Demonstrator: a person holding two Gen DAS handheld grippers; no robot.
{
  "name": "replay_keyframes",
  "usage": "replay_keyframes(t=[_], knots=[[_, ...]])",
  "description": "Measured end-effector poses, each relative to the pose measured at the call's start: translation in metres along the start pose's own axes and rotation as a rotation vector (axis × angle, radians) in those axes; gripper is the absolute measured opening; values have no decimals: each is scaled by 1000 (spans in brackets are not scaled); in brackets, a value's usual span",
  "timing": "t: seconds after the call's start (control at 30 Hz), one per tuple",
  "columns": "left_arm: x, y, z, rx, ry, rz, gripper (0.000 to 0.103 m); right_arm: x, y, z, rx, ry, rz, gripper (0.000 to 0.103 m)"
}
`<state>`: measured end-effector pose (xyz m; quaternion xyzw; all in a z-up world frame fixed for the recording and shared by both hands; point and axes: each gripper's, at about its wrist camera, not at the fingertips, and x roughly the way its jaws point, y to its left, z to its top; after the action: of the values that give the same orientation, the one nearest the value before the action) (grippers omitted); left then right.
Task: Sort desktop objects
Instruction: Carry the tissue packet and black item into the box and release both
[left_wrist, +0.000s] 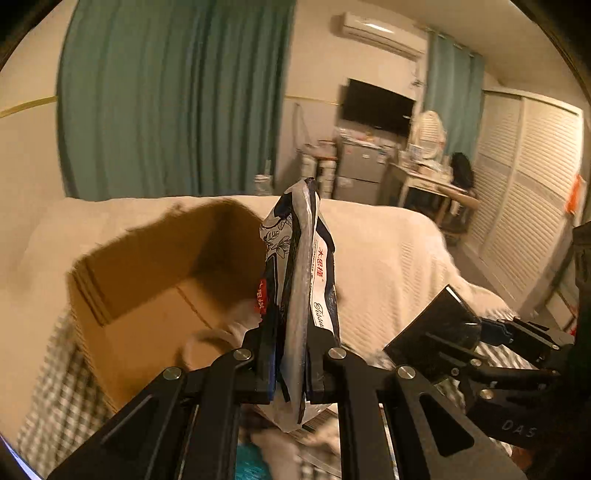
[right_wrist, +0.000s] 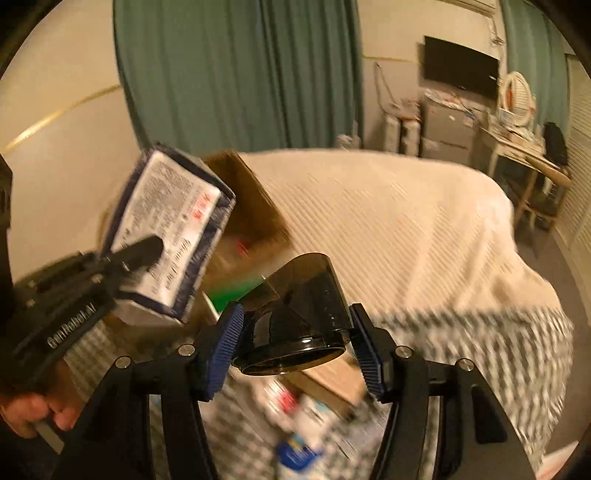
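Both claws loaded. My left gripper (left_wrist: 290, 354) is clamped nearly closed on a soft tissue pack (left_wrist: 299, 280), pinched across its thin edge so the pack stands upright between the fingers, raised above the bed and just beside the open cardboard box (left_wrist: 147, 291). My right gripper (right_wrist: 295, 347) is about half open, its blue ribbed pads (right_wrist: 223, 350) pressed on either side of a dark smoked-plastic scoop-shaped piece (right_wrist: 306, 314), wide mouth toward the camera, lifted over the checked cloth (right_wrist: 480, 343).

Risks, as I judge them:
- The pack is squashy film — a narrow pinch could let it slide or swing out if I move fast. Both views are motion-blurred, so speed is a real concern.
- The plastic piece is glossy and tapered; the pads bear on curved walls and it could squirt forward out of the grip.
- The two grippers sit near each other; the pack could knock the plastic piece as either heads for the box.
- A near flap of the box leans inward — a drop might catch on it.

Containers: one cardboard box, top open. Left view shows bare floor at the far end and something pale at the near end; right view shows green and red items inside, too blurred to name.
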<state>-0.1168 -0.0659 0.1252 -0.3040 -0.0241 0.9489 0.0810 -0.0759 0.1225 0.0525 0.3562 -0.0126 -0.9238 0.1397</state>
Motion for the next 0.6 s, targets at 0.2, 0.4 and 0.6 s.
replay_keyframes(t=[0.2,0.4,0.6], knots=[[53,51,14,-23,84,76,10,50,27,51,31,-15,64,58],[92,79,-1,-66,146,41,15,115,44,73,-4,23,72,58],[82,73,-10,-54,142,50,70,107,34,64,114,-75,38,86]])
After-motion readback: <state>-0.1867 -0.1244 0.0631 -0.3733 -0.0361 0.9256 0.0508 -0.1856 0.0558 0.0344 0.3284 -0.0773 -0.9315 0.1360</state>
